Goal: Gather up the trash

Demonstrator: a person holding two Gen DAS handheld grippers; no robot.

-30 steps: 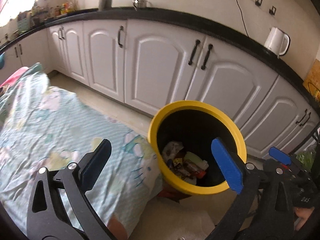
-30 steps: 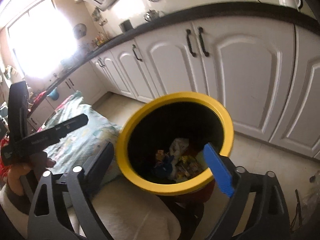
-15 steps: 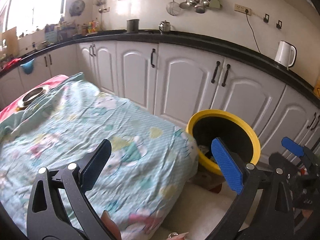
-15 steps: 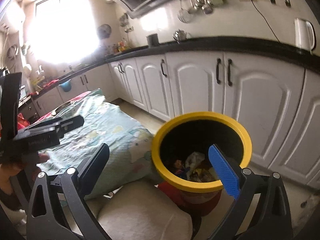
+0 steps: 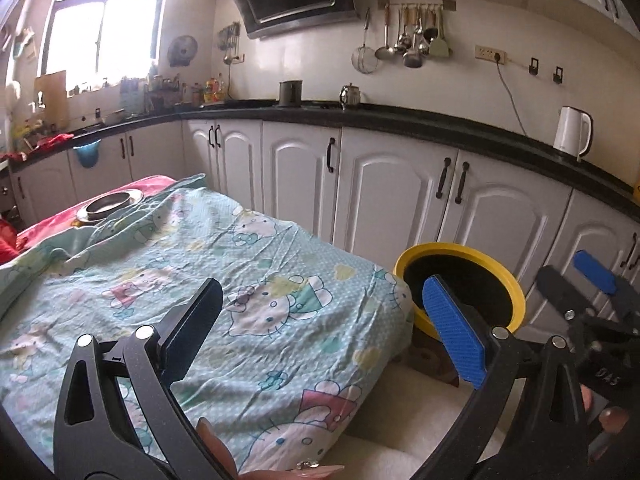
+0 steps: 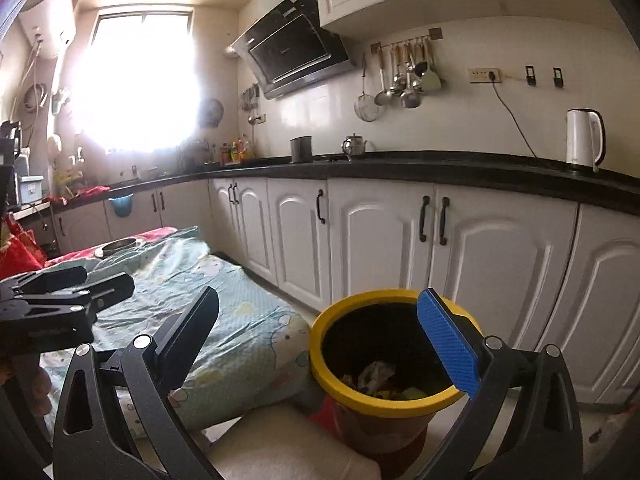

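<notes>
The left gripper (image 5: 322,328) is wide open and holds nothing. It hangs over the cat cloth (image 5: 224,280) on the tabletop. The right gripper (image 6: 320,336) is wide open too, with nothing in it, just above the yellow bin (image 6: 348,384). The trash (image 6: 378,376) lies at the bottom of the bin, which stands right beside the cloth.

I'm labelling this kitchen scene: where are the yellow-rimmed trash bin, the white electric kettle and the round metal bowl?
Yellow-rimmed trash bin (image 6: 348,390): right wrist view, front of its yellow rim.
White electric kettle (image 6: 580,142): right wrist view, middle of its body.
Round metal bowl (image 5: 110,203): left wrist view, its near rim.
</notes>
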